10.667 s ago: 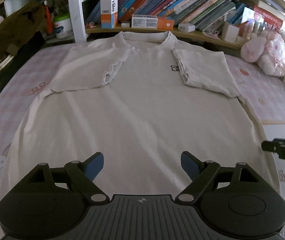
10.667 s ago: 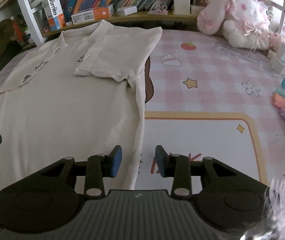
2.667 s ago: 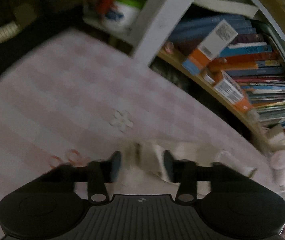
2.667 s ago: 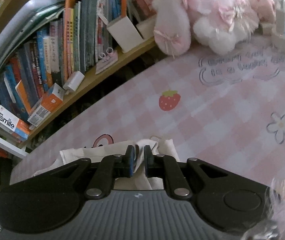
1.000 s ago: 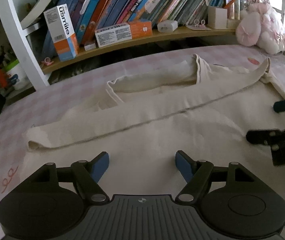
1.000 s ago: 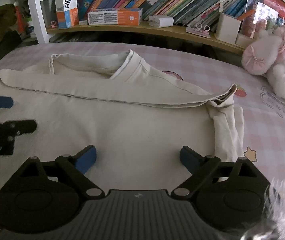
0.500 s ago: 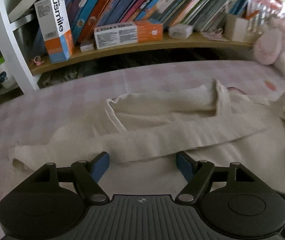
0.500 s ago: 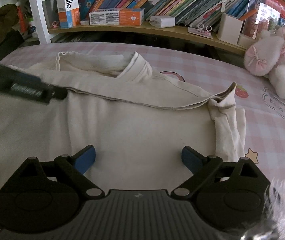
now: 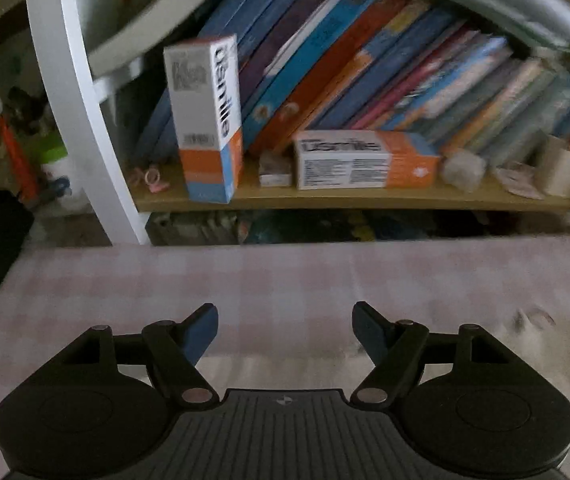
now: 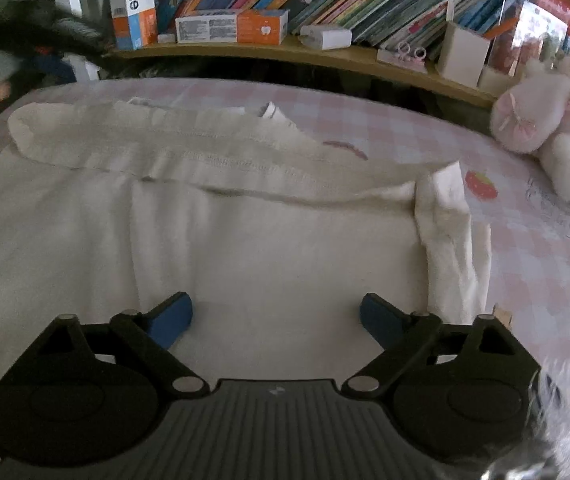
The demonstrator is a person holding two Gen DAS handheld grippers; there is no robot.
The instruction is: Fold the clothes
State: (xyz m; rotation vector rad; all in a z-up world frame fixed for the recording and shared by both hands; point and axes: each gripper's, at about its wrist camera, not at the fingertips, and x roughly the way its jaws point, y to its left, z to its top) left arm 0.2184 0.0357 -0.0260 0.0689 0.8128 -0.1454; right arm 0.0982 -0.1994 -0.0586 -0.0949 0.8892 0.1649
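**Shirt folded once across, both tools empty, more folds to go**

Left wrist view: the left tool point(image 9: 285, 330) is standing wide apart and holding nothing; only the pink checked cover point(image 9: 285, 276) is showing between its blue pads. The picture is blurring. Just under the pads a pale strip is appearing that may be the edge of the garment, but that is too smeared to say. Ahead of the tool, the bookshelf point(image 9: 349, 198) is carrying leaning books point(image 9: 365, 80) and two orange-and-white boxes, one upright point(image 9: 207, 120) and one lying flat point(image 9: 365, 160) to its right.

Right wrist view: the right tool point(image 10: 276, 316) is hanging over the cream shirt point(image 10: 245, 248), its jaws closing slightly yet wide, with cloth under them and nothing pinched. The shirt is lying on the cover directly ahead of and below the tool, spreading off to its left. Its far part is sitting doubled, the hem point(image 10: 245, 170) running crosswise ahead of the pads. To the tool's right a folded sleeve point(image 10: 451, 240) is poking out past the body. Further right, a pink plush toy point(image 10: 545, 120) is sitting beside the shelf.

Progress, as I judge it: a lengthwise fold is looking done, though rumpled. Tidying the loose sleeve and folding again into a compact shape are still remaining.
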